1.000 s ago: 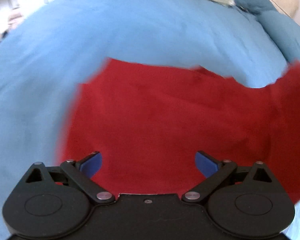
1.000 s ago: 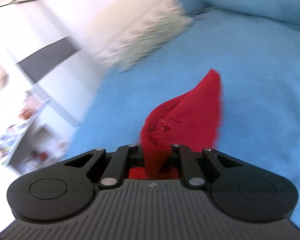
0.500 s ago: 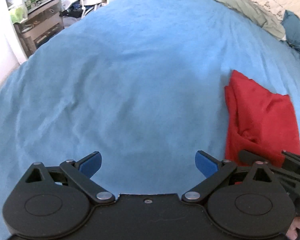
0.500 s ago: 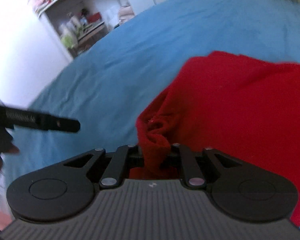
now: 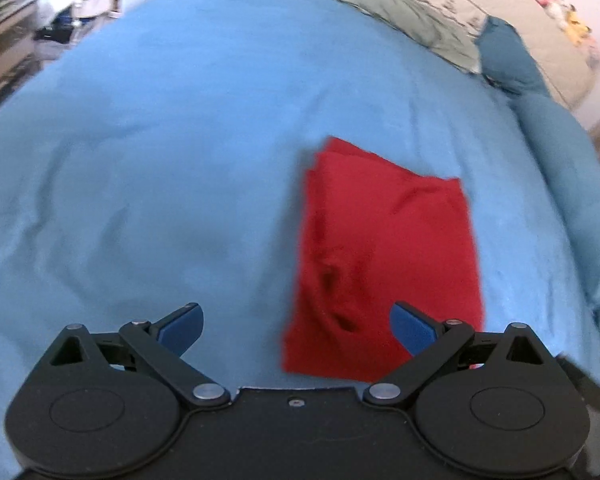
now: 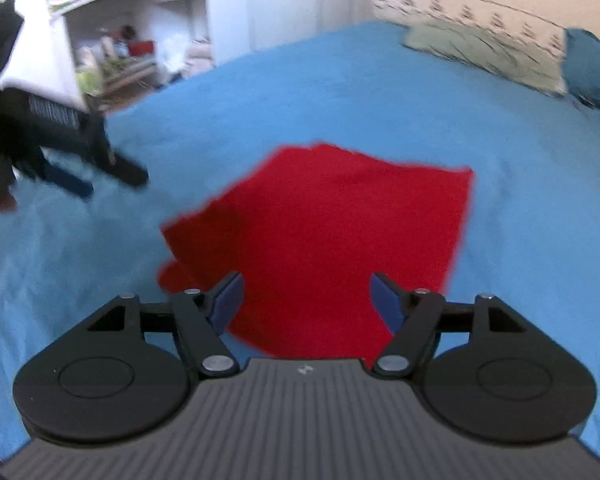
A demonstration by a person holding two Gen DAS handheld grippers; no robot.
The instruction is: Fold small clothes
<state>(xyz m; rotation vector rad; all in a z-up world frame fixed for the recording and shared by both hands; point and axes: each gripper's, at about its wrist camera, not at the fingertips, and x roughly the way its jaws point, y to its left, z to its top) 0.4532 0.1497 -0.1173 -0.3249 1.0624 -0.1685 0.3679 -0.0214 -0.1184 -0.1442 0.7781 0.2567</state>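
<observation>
No writing can be read anywhere; a small pale mark on the ribbed grey housing of the right hand-held gripper is too tiny to make out. The folded red garment lies flat on the blue bedspread, a rough rectangle whose long axis runs from 6 toward 12 o'clock in the left wrist view, with layered edges peeking out at its far corner near 11 o'clock. Creases and dark folds mark its near left part. The left hand-held gripper is spread wide and holds nothing; its right blue pad overlaps the garment's near edge in the view. The right hand-held gripper is likewise released, jaws apart above the garment's near end, whose closest edge is hidden behind the housing. At 9 o'clock in the right view the left tool appears blurred. A green-grey pillow rests near the headboard.
</observation>
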